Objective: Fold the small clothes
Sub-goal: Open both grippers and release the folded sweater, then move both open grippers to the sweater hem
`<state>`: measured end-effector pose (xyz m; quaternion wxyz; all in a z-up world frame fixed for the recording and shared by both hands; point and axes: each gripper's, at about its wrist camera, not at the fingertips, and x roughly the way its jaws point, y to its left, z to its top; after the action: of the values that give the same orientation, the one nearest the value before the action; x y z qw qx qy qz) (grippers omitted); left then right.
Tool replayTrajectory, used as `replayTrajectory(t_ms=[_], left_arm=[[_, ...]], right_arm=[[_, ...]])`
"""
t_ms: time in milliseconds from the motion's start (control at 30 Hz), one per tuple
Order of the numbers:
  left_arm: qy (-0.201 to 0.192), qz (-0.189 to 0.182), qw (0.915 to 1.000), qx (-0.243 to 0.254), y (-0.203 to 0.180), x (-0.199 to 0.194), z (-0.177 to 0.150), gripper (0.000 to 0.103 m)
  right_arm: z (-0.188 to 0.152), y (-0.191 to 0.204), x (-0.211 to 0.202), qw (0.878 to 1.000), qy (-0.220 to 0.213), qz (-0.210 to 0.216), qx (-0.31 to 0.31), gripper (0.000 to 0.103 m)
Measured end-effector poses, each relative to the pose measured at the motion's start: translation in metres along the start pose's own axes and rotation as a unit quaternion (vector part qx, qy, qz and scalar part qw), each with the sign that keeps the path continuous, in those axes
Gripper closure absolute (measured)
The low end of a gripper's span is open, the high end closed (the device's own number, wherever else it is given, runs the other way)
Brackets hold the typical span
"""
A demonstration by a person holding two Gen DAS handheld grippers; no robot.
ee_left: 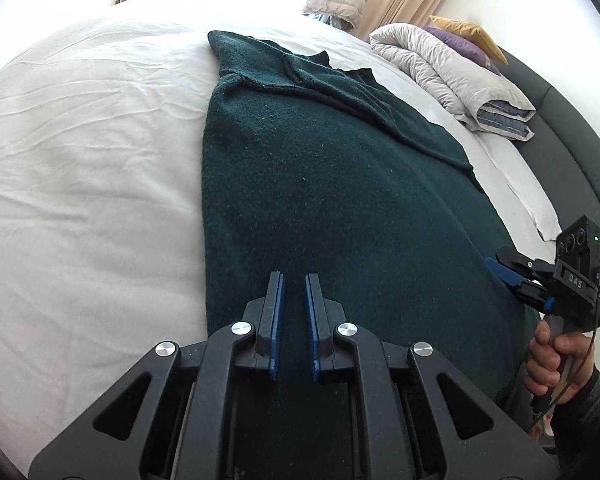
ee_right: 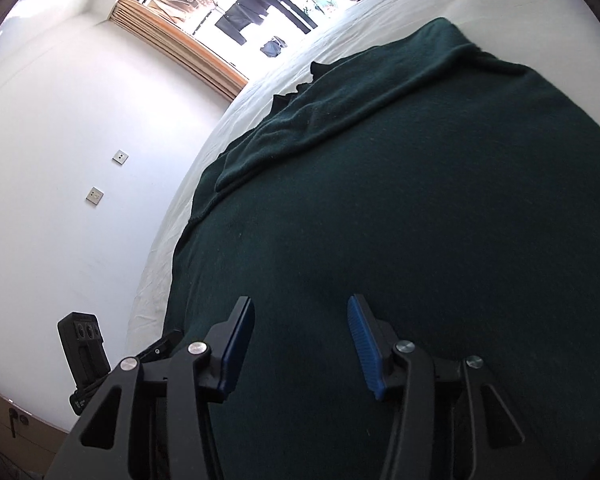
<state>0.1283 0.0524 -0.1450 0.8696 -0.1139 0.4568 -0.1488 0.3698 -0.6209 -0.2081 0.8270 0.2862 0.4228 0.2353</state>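
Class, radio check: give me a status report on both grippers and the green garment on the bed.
Left gripper shut, empty, over the green garment. Right gripper open, empty, over the same cloth. Garment flat on the bed, sleeves folded in. Nothing in the way.

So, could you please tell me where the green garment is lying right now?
The green garment lies spread on the white bed, filling the middle of both wrist views, with the folded duvet beyond its right edge.

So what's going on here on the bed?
A person is folding a dark green garment spread on a white bed, holding a gripper in each hand. A sleeve is already folded across its upper part. The left gripper hovers over the near end with fingers nearly together, gripping nothing. The right gripper, open, is over the cloth.
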Motion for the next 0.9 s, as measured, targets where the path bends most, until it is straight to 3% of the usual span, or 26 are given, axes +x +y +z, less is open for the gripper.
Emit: replayTrajectory(t_ms=[133, 200, 267, 333, 367, 400, 433, 467, 533, 600, 733, 900], left_arm=[[-0.001, 0.022, 0.9997, 0.011, -0.005, -0.017, -0.011, 0.092], [-0.013, 0.052, 0.9979, 0.035, -0.014, -0.034, -0.021, 0.092], [-0.036, 0.078, 0.9935, 0.075, -0.027, -0.050, -0.031, 0.092], [-0.061, 0.089, 0.9876, 0.114, -0.043, -0.064, -0.043, 0.088], [-0.072, 0.089, 0.9844, 0.134, -0.052, -0.071, -0.049, 0.078], [-0.082, 0.088, 0.9809, 0.153, -0.060, -0.077, -0.055, 0.070], [-0.095, 0.090, 0.9768, 0.169, -0.068, -0.083, -0.061, 0.039], [-0.114, 0.097, 0.9713, 0.185, -0.076, -0.089, -0.068, 0.014], [-0.163, 0.112, 0.9540, 0.225, -0.093, -0.105, -0.086, 0.007], [-0.181, 0.126, 0.9347, 0.279, -0.110, -0.110, -0.097, 0.007], [-0.180, 0.180, 0.8949, 0.366, -0.131, -0.107, -0.125, 0.006], [-0.167, 0.225, 0.8403, 0.464, -0.142, -0.098, -0.166, 0.006]], right_arm=[[-0.019, 0.007, -0.040, 0.996, -0.014, -0.085, -0.034, 0.049], [-0.025, 0.017, -0.068, 0.988, -0.048, -0.130, -0.072, 0.043], [-0.032, 0.036, -0.097, 0.972, -0.102, -0.163, -0.136, 0.037], [-0.043, 0.059, -0.123, 0.945, -0.165, -0.193, -0.205, 0.020], [-0.049, 0.070, -0.132, 0.930, -0.198, -0.204, -0.232, 0.003], [-0.054, 0.081, -0.140, 0.914, -0.231, -0.218, -0.254, 0.000], [-0.058, 0.089, -0.144, 0.899, -0.253, -0.233, -0.270, 0.000], [-0.059, 0.096, -0.146, 0.891, -0.260, -0.245, -0.278, 0.000], [-0.057, 0.102, -0.143, 0.891, -0.252, -0.254, -0.281, 0.000], [-0.057, 0.104, -0.143, 0.892, -0.254, -0.252, -0.275, 0.000], [-0.061, 0.105, -0.133, 0.903, -0.233, -0.253, -0.257, 0.000], [-0.068, 0.093, -0.118, 0.935, -0.181, -0.222, -0.208, 0.000]])
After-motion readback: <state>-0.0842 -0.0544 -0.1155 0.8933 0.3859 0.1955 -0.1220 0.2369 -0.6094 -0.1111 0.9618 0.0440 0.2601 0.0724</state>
